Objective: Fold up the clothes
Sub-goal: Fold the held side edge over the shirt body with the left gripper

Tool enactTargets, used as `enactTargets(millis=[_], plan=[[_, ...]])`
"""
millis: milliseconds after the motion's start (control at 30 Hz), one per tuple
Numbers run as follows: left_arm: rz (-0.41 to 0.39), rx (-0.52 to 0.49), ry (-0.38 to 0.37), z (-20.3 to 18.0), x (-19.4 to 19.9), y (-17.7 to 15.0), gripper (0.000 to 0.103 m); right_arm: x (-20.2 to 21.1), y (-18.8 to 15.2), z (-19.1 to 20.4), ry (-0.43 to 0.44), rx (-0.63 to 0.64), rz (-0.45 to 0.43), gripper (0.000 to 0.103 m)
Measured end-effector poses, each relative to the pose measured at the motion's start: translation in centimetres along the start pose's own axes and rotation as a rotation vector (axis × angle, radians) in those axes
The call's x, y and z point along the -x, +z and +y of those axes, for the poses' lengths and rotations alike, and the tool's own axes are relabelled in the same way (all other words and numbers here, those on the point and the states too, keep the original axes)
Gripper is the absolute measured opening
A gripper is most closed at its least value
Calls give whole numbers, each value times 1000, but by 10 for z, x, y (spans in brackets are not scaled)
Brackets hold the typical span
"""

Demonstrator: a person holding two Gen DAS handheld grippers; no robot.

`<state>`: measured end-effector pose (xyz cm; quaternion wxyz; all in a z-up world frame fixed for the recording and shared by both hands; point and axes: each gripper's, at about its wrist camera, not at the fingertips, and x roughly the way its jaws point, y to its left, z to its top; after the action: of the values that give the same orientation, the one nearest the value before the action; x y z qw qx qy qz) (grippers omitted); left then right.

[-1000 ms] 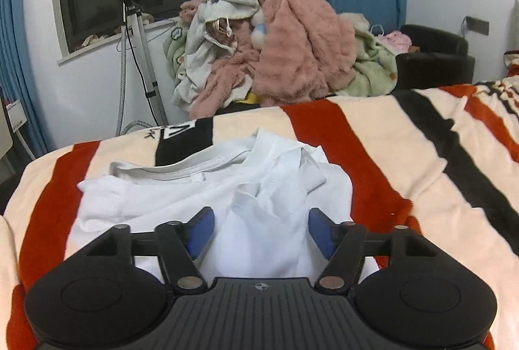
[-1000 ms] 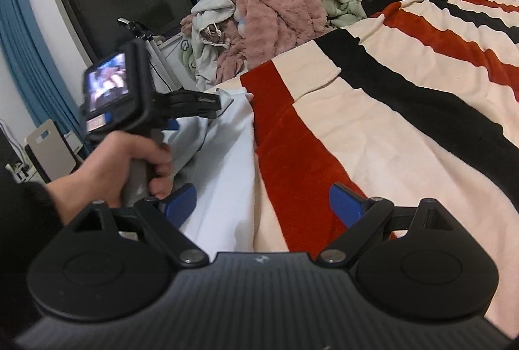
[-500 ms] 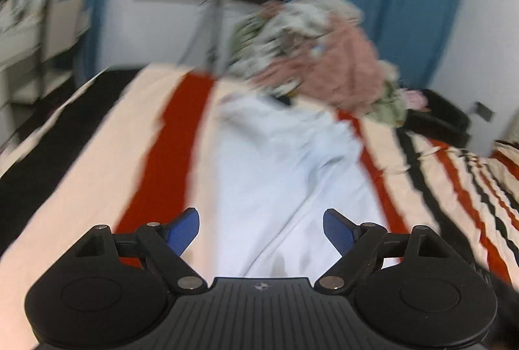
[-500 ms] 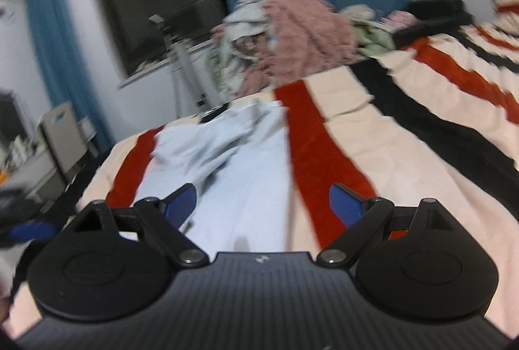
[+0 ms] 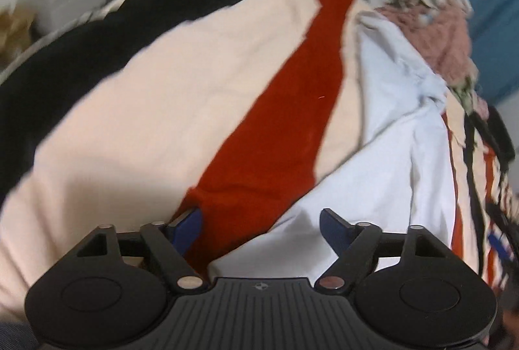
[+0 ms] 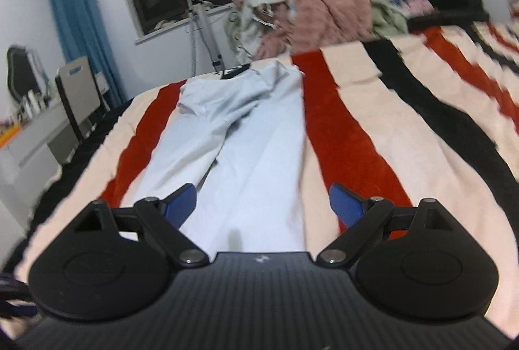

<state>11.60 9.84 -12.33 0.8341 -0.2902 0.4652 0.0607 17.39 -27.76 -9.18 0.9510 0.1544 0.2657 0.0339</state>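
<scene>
The bed [image 6: 373,135], under its striped blanket [image 6: 343,142] of cream, red and black, filled both views, and the biggest change was in how the left tool [image 5: 259,228] looked at it. A second earlier it had faced the collar end of the white garment [image 6: 246,135] and the heap of clothes [image 6: 308,15] at the far edge of the bed. Now its view was tilted and set at the garment's near end, by the near edge of the bed, with the red stripe running under its left finger. The right tool [image 6: 262,202] had shifted less and looked straight up the length of the cloth.

That suggested the far end was done with for the moment and both tools had come to the hem end, probably to take hold there and fold.

The garment lay flat on the bed, stretched long, between two red stripes. Its long axis ran from the near edge toward the far edge, hem end nearest the tools and the bunched collar end pointing at the heap.

The left tool's jaws had just narrowed a little yet stood apart with nothing clamped, the hem's corner lying loose between them. The right tool was wide open and empty above the cloth.
</scene>
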Motion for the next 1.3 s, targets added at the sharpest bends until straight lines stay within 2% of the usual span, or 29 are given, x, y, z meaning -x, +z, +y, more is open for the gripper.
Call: enactTargets(millis=[67,167,300,333,367,400,467,567,633,700,767,867,933,1033,1067,1133,1167,1200,1233,1300], plan=[[2,35,-15,8,2,1,70,15,-3,-11,-4,-43,16,90],[13,25,1,8,7,0,51,33,-11,-29,-11,-110,47,90],[51,-11,-41,7,14,-9,33,44,-27,-56,11,-256,116,90],[63,-34,-49,2,14,-12,24,46,-31,-61,19,-284,128,90],[73,-60,-59,-3,14,-14,7,47,-33,-64,22,-302,133,90],[64,-98,-61,-8,18,-18,3,47,-34,-65,24,-312,136,90],[19,-190,-49,-21,31,-25,2,47,-36,-67,28,-328,141,90],[-116,-386,-34,-50,66,-46,2,44,-36,-65,33,-327,147,90],[-214,-546,-52,-73,92,-71,2,43,-36,-66,40,-329,147,90],[-280,-700,-73,-98,111,-104,2,43,-35,-67,44,-334,147,90],[-310,-822,-103,-119,121,-136,2,43,-35,-68,47,-338,148,90],[-255,-910,-160,-143,115,-175,2,42,-36,-68,50,-340,157,90],[-170,-912,-183,-152,100,-189,2,41,-37,-68,64,-342,168,90],[-23,-867,-191,-155,72,-193,6,38,-40,-71,107,-369,203,90],[21,-840,-198,-153,66,-191,13,36,-42,-73,119,-389,223,90],[77,-766,-223,-146,59,-179,21,33,-46,-78,137,-434,261,90],[79,-724,-239,-142,59,-171,31,32,-49,-80,145,-456,275,90],[84,-679,-258,-135,64,-162,37,31,-51,-82,153,-476,290,90],[91,-632,-277,-128,68,-151,49,30,-53,-83,164,-493,304,90],[96,-536,-310,-114,74,-128,56,28,-58,-82,183,-511,336,90]])
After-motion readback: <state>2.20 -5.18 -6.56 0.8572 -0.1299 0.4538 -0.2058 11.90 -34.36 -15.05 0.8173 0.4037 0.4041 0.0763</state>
